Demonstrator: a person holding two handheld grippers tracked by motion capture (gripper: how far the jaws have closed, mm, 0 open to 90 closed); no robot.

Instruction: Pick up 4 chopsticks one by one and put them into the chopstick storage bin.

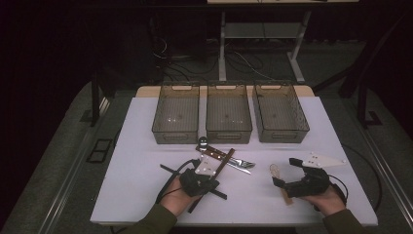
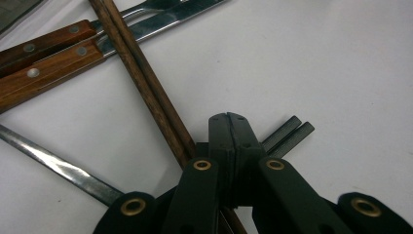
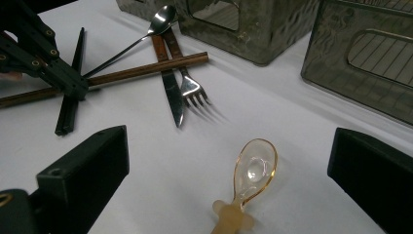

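My left gripper (image 1: 213, 184) (image 2: 229, 119) rests low over the table, its jaws pressed together with nothing between them. It sits where a pair of brown chopsticks (image 2: 146, 83) (image 1: 225, 163) crosses a pair of black chopsticks (image 2: 287, 136) (image 3: 70, 105). A wooden-handled knife (image 3: 171, 92) and fork (image 3: 192, 90) lie side by side under the brown chopsticks. A metal spoon (image 3: 163, 17) lies beyond them. My right gripper (image 1: 286, 171) (image 3: 231, 144) stands wide open, one jaw on each side of an amber translucent spoon (image 3: 253, 170) (image 1: 275, 170) lying on the table, untouched.
Three see-through bins (image 1: 176, 131) (image 1: 229, 134) (image 1: 282, 134) stand in a row along the back of the white table (image 1: 146, 195). Bare table lies left of the cutlery and between the two hands. Dark floor and a desk frame lie beyond.
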